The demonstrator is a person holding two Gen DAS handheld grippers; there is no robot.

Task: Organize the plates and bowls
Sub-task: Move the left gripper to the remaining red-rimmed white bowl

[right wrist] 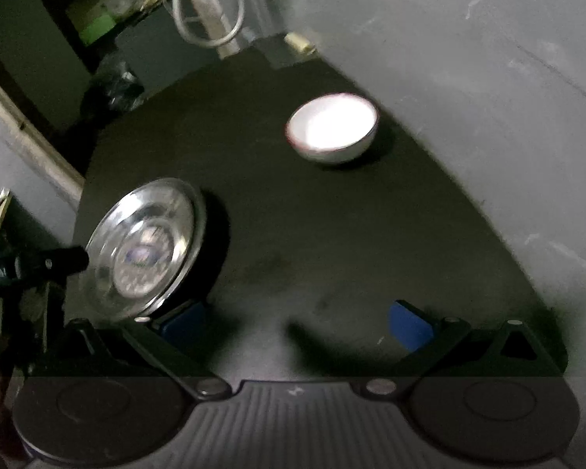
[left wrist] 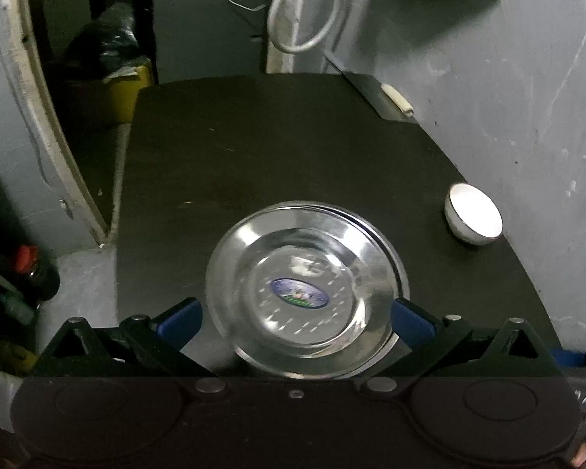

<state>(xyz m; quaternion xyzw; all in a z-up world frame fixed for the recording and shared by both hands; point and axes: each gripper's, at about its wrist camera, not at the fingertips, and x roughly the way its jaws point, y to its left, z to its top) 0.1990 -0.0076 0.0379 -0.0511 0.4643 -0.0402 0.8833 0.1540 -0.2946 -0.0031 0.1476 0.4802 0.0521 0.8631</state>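
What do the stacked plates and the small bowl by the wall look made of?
Plates: polished metal, likely stainless steel, with mirror-like reflections and an oval sticker in the centre. Bowl: white and glossy, probably ceramic, though glare washes out its inside, so melamine can't be excluded. Both sit on a dark matte table.

The near rim of the shiny round steel plate (left wrist: 306, 293) sits hidden behind the left gripper's black body. From the right wrist, that plate is smeared with blur, its blue centre label unreadable. Beyond it, the round white bowl's (right wrist: 332, 129) inside glares out.
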